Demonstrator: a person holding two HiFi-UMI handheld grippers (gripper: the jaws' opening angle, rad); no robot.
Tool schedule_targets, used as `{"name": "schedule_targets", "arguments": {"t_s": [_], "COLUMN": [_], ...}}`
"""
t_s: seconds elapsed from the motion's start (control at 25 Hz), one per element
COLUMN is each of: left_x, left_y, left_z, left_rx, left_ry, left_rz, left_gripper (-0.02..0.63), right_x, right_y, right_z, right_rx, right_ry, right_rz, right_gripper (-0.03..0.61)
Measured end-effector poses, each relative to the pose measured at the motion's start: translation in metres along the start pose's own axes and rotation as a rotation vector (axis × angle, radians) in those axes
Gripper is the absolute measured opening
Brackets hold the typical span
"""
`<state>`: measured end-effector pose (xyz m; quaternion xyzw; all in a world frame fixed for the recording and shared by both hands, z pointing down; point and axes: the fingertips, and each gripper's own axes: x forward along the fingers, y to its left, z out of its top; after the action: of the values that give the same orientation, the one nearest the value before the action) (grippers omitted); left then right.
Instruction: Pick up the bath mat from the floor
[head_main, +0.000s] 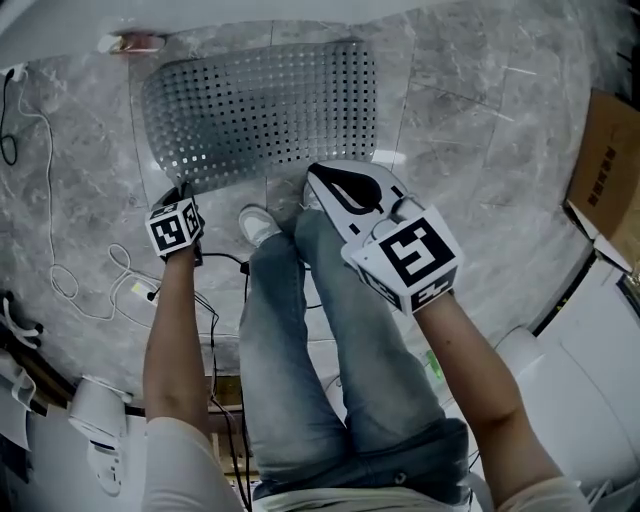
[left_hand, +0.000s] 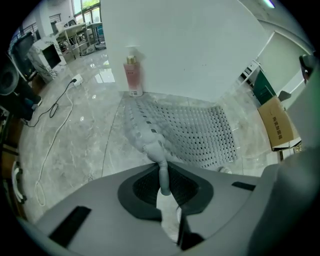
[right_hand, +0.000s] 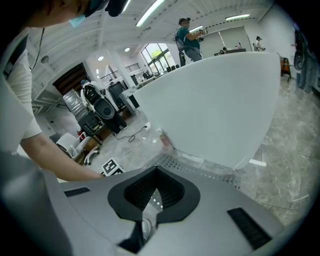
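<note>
While most of the mat (head_main: 260, 110) lies on the floor (head_main: 480, 130) by the white wall, its near edge is held at two places. The left tongs (left_hand: 163, 175) are clamped on a bunched-up corner. The right tongs (right_hand: 151, 195) are closed on the edge further along (only a sliver of perforated mat shows between the pads). The step in hand looks like the lift itself. The next move, I judge, calls for both hands to rise evenly, peeling the mat off the floor without the thin edge slipping, and keeping clear of the bottle (left_hand: 132, 75) at its far corner.
</note>
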<state>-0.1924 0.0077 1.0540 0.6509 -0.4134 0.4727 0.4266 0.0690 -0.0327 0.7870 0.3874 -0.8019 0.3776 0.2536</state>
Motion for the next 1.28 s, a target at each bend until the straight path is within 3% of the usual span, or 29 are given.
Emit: {"name": "schedule_targets", "arguments": {"t_s": [0.88, 1.28], "left_x": [-0.172, -0.254], "left_y": [-0.026, -0.036], "left_z": [0.045, 0.059], "left_rx": [-0.123, -0.218], "left_ry": [-0.152, -0.232], "left_rz": [0.019, -0.004], "left_gripper": [0.041, 0.041], "right_x": [-0.091, -0.122], "right_y": [0.050, 0.082], "right_z": [0.040, 0.080], "right_rx": [0.018, -0.016], "right_ry": [-0.013, -0.035], "right_rz": [-0.009, -0.011], "right_gripper": [0.026, 0.026]}}
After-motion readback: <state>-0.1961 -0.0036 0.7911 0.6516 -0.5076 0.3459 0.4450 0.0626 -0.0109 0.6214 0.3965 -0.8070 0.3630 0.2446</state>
